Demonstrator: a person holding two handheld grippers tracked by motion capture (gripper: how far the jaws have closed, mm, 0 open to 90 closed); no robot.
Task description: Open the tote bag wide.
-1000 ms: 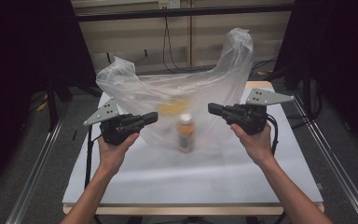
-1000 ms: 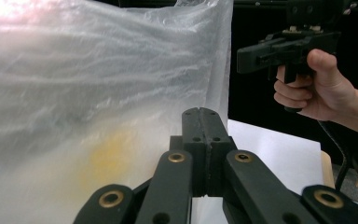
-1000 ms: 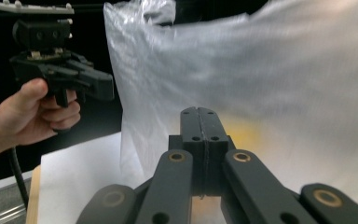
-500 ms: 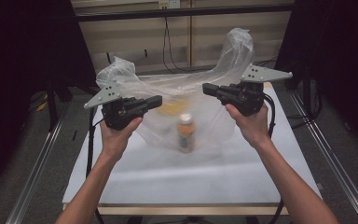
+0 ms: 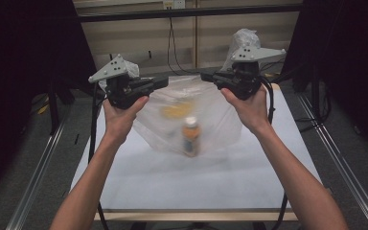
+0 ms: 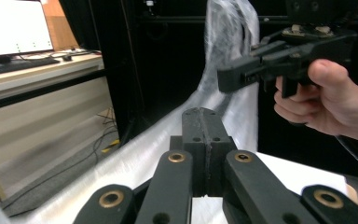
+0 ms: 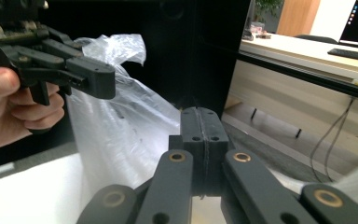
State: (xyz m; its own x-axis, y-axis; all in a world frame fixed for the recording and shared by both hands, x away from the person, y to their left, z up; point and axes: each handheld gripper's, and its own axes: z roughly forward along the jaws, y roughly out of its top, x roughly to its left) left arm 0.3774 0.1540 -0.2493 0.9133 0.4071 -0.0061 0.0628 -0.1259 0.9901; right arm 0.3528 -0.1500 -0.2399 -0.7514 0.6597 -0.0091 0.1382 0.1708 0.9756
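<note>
Plastic bag held up between two claws

The left claw (image 5: 160, 81) is clamped on the clear plastic bag (image 5: 211, 120) (its rim), the bag hangs between and below both claws with a bottle (image 5: 190, 137) inside above the white surface (image 5: 196, 187), and the right claw (image 5: 207, 76) is clamped on it too.

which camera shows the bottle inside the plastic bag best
The high view. There the bottle, orange cap up, hangs inside the clear plastic bag that both grippers hold up by its rim, though it is blurred. The left and right gripper views show stretched bag film past their shut jaws.
</note>
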